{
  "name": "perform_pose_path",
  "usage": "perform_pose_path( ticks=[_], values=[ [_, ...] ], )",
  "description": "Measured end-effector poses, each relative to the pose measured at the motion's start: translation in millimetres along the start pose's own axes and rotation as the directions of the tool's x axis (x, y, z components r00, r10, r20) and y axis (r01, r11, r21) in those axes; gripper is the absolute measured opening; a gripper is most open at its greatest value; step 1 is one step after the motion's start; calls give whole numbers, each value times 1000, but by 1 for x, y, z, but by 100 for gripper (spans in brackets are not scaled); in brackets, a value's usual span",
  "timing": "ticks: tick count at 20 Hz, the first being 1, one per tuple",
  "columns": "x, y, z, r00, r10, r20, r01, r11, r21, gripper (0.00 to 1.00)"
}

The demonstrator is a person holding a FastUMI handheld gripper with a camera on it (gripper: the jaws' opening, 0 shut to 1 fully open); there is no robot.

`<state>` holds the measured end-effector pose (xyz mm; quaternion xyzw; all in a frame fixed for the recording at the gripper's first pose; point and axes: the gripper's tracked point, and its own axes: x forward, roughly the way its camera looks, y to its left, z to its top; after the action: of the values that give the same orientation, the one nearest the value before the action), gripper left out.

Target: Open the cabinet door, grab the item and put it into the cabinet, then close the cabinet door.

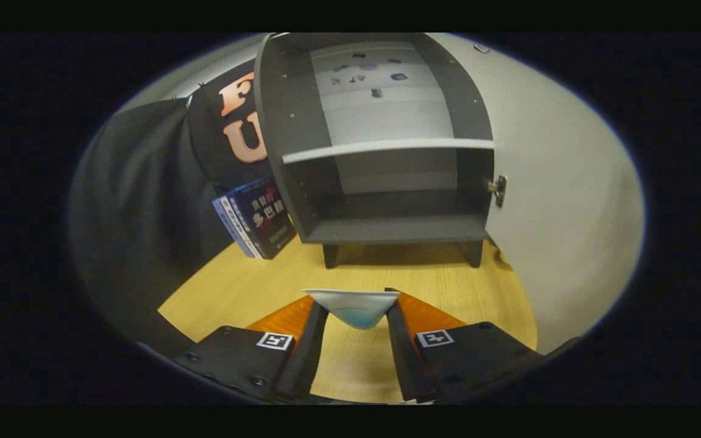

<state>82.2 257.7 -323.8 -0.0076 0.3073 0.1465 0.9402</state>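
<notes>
Gripper: fingers (313, 340) at the near edge of the bench, drawn in on a small white and blue item; gripper (355, 310) pinched it from both sides, one finger against each side.
Item: white top, pale blue underside tapering downward (353, 307); what it was could not be told. It sat between the fingertips, above the bench, well short of the cabinet.
Bench: yellow wood top (387, 274), bare between the gripper and the cabinet's feet.
Cabinet: grey, on short dark legs (387, 231), at the far side of the bench, straight ahead of the fingers. Two compartments, split by a pale shelf (387, 146); both looked empty.
Door: white (557, 201), swung wide to the right, hanging on a brass hinge (498, 188).
Book: dark blue cover (259, 219), leaning just beside the cabinet's left wall, near the bench's far left corner.
Done: door stood open and the item was in the grasp, so the first two steps appeared finished.
Left: carry the item forward across the bench, set it in a compartment (the lower one seemed the closer in height), release, draw back, then swing the door shut.
Progress: roughly the middle, by my judgement.
</notes>
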Motion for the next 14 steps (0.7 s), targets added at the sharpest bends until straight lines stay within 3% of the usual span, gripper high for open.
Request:
perform_pose_path(
  ticks=[7,14],
  values=[
    [-12,9,180,959,53,277,-51,999,-14,60],
    [13,-13,301,930,11,367,9,998,-55,59]
  ],
)
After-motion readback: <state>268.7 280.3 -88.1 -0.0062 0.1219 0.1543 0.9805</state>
